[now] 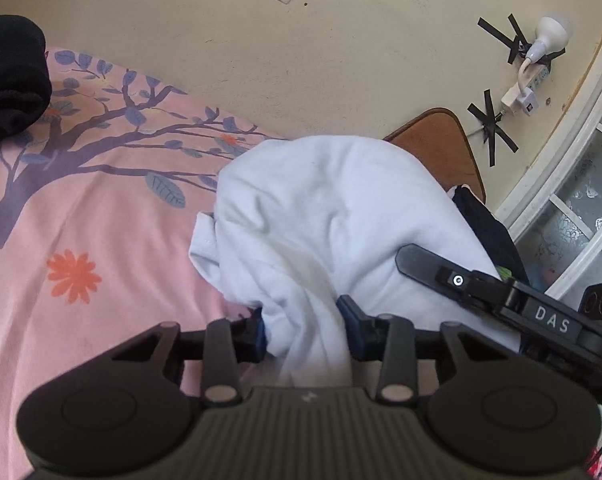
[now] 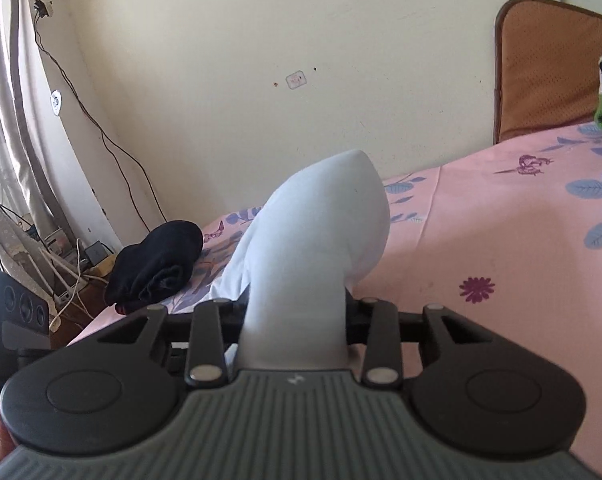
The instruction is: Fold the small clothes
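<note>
A small pale blue garment [image 1: 333, 208] is bunched and lifted over the pink floral bedsheet [image 1: 81, 248]. My left gripper [image 1: 303, 330] is shut on a gathered fold of it, which passes between the blue pads [image 1: 351, 320]. The right gripper's body [image 1: 501, 300] shows at the garment's right edge in the left wrist view. In the right wrist view the same garment [image 2: 321, 224] rises in a rounded hump from my right gripper [image 2: 297, 312], which is shut on it. The right gripper's fingertips are hidden by the cloth.
A folded black garment [image 1: 11, 80] lies at the bed's far corner, also in the right wrist view [image 2: 157, 264]. A brown cushion [image 2: 553, 72] leans on the wall. Dark and green clothes [image 1: 489, 232] lie beside it. Cables and a black speaker [image 2: 17, 312] stand beyond the bed's edge.
</note>
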The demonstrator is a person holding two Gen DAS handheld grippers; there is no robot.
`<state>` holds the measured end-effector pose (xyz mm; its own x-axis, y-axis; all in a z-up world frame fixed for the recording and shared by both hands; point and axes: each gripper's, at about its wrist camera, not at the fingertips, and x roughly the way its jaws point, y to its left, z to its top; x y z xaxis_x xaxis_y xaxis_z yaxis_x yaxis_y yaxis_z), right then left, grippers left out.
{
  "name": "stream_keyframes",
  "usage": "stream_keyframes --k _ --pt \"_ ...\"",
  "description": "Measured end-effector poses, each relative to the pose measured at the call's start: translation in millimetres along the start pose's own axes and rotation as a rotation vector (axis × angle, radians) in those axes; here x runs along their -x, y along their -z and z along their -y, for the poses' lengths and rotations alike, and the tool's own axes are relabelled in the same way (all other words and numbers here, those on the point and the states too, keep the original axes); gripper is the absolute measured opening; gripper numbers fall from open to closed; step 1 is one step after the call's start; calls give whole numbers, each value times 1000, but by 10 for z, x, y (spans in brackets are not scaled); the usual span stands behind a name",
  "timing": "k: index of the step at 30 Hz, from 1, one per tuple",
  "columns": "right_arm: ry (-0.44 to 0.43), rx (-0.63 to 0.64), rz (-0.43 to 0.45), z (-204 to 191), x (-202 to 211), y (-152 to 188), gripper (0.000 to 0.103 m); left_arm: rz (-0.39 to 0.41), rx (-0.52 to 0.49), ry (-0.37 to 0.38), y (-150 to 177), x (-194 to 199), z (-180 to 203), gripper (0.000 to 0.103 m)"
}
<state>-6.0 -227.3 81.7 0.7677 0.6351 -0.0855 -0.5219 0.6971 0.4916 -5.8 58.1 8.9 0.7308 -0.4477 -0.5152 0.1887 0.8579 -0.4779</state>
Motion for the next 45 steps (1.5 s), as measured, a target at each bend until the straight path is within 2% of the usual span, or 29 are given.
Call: stream_keyframes --k 4,6,9,12,15,33,38,45 --pt "18 -45 -46 43 -42 1 58 6 34 33 -5 8 -82 48" --pt "14 -85 -81 102 -53 -8 64 11 7 16 5 -2 -31 49" --pt "-5 -156 -119 190 -78 -8 68 18 -68 -34 40 -21 101 53" --pt "-14 -207 -130 243 -59 4 68 26 -137 -92 81 -33 224 61" --pt "-9 -212 -128 225 -29 13 68 32 -156 -131 97 -28 262 72" --pt "45 -202 -121 195 141 114 69 36 -150 -128 116 8 249 77" --pt "45 -203 -119 197 150 122 69 29 -158 -113 125 7 255 86" --pt "42 -203 -119 218 158 119 69 17 -174 -107 144 10 289 91"
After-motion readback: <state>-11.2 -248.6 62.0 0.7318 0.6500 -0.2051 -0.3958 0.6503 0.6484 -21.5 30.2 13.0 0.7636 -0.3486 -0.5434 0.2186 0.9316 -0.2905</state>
